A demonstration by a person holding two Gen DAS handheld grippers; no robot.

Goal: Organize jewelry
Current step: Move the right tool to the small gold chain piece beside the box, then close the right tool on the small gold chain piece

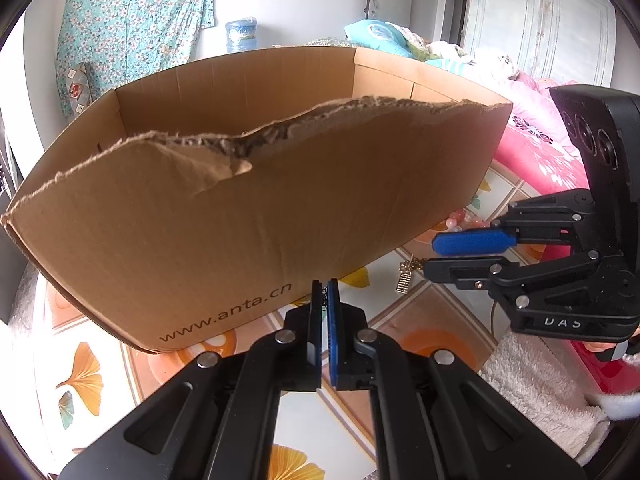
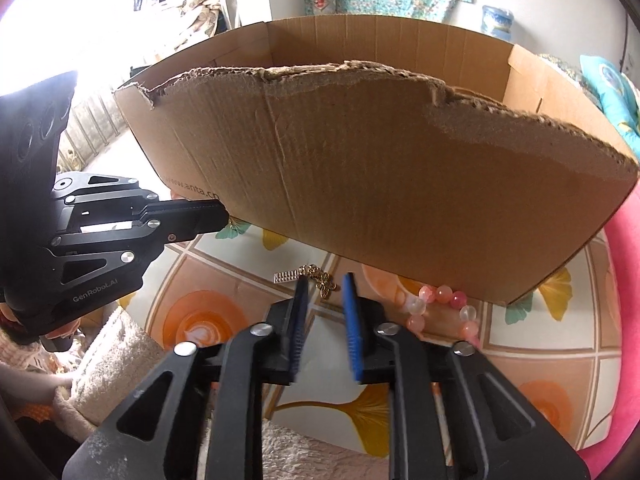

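R claw (image 2: 325,300) parted astride gold butterfly pendant (image 2: 325,285) on tabletop (image 2: 200,280) beside cardboard box (image 2: 380,180), ready to pinch; L claw (image 1: 326,294) closed, seemingly nipping dark chain.

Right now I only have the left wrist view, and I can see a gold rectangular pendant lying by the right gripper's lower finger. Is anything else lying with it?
Observer: Yes. The right wrist view shows a gold butterfly-shaped charm next to the gold rectangular pendant, with a bit of gold chain between them. It lies just ahead of the open gap of the right gripper.
Operator: And the pink beads I can just see past the box?
Observer: They belong to a pink and white round-bead bracelet. It curves along the foot of the brown cardboard box, to the right of that gripper.
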